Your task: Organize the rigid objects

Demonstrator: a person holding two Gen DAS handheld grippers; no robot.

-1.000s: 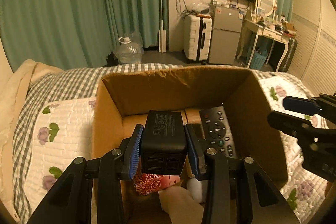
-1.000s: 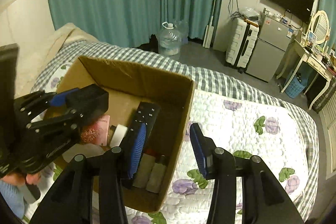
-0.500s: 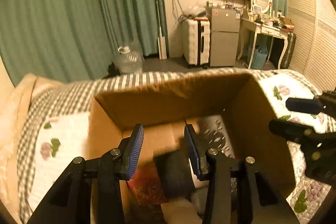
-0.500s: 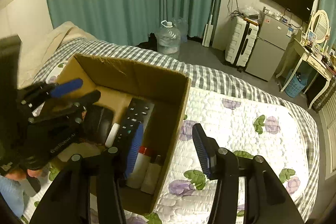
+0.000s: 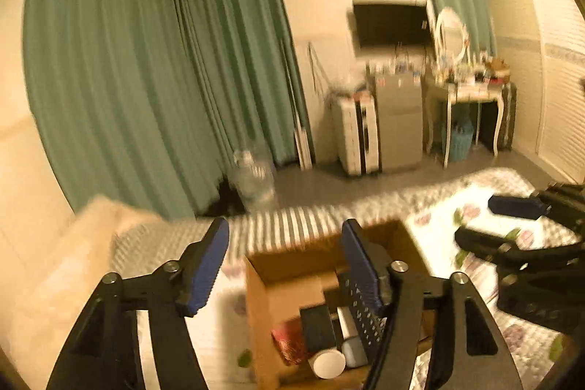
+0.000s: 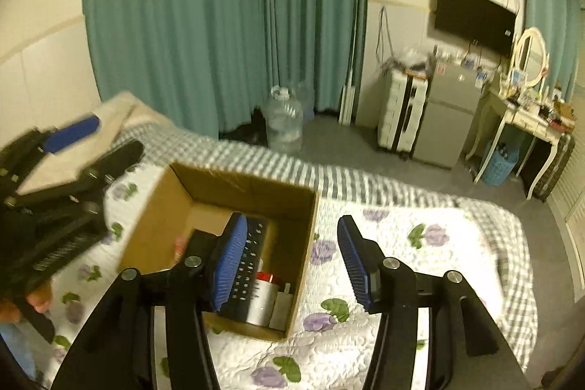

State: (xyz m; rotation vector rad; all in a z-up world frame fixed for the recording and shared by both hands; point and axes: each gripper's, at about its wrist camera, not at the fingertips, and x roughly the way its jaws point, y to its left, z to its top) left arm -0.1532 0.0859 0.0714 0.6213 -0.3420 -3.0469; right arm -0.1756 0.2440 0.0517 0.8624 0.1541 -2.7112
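Released: black rectangular adapter now inside brown cardboard box, beside ridged remote; left gripper and right gripper both spread, empty, above quilted floral bedspread.

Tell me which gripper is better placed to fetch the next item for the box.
Either, marginally the right: both the left gripper and right gripper are open and empty above the cardboard box. No loose item shows on the quilt.
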